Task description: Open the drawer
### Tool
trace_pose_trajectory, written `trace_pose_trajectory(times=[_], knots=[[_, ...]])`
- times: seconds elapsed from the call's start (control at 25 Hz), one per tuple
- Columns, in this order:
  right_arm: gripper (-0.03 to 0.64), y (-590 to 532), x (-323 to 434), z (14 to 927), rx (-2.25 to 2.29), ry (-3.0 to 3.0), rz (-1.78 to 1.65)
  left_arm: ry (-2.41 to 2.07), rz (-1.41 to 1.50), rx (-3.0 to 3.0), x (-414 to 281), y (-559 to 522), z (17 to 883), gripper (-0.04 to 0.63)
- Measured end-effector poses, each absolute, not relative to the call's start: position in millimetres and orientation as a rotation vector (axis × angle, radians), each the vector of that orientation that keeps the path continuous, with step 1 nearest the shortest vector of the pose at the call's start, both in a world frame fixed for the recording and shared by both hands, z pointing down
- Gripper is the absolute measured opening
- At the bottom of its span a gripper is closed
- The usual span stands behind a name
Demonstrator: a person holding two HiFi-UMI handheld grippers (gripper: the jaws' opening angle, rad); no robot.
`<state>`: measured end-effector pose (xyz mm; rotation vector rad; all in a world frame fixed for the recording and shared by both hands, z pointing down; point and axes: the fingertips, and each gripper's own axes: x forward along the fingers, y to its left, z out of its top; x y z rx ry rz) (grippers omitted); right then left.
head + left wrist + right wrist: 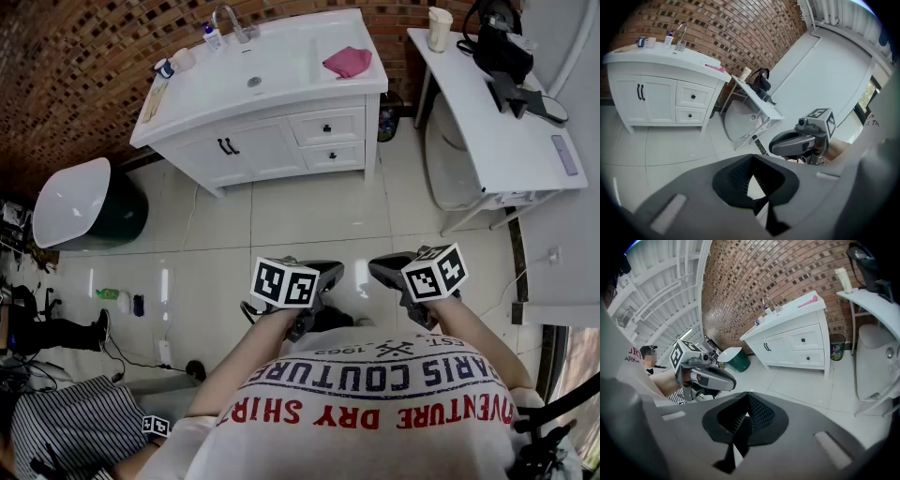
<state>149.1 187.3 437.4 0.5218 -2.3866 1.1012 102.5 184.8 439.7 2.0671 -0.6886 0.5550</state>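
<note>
White shirt point(375, 394), head view, print seen upside down: small dark line "EST." and "1962", dark blue line "ARIS COUTURE", red line "VENTURE DRY SHIR", the line ends cut off by folds and the picture's edges.

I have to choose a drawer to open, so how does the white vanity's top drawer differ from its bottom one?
The white top drawer sits just under the countertop; the white bottom drawer lies directly below it. The top drawer's front looks taller than the bottom drawer's. Both are shut, each with one small black centre knob.
</note>
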Motion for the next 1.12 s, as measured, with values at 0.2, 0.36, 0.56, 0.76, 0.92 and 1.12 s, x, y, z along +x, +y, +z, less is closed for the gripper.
trace_pose_trajectory(times=[0.2,0.36,0.56,0.76,0.92,1.12], knots=[[0.006,155,129,452,0.504,-2.371,1.063,-0.681,0.551,2.076,87,151,458,-0.005],[0.006,113,110,461,0.508,-2.35,1.06,-0.682,0.547,2.065,64,109,470,-0.005],[0.006,37,68,468,0.537,-2.333,1.108,-0.664,0.562,2.03,17,36,481,-0.005],[0.008,-38,10,481,0.53,-2.289,1.192,-0.646,0.643,2.01,-44,-48,491,-0.005],[0.008,-86,-31,491,0.542,-2.263,1.248,-0.641,0.631,1.966,-96,-102,503,-0.005],[0.019,-141,-63,491,0.56,-2.247,1.269,-0.611,0.629,1.947,-130,-158,509,-0.005]])
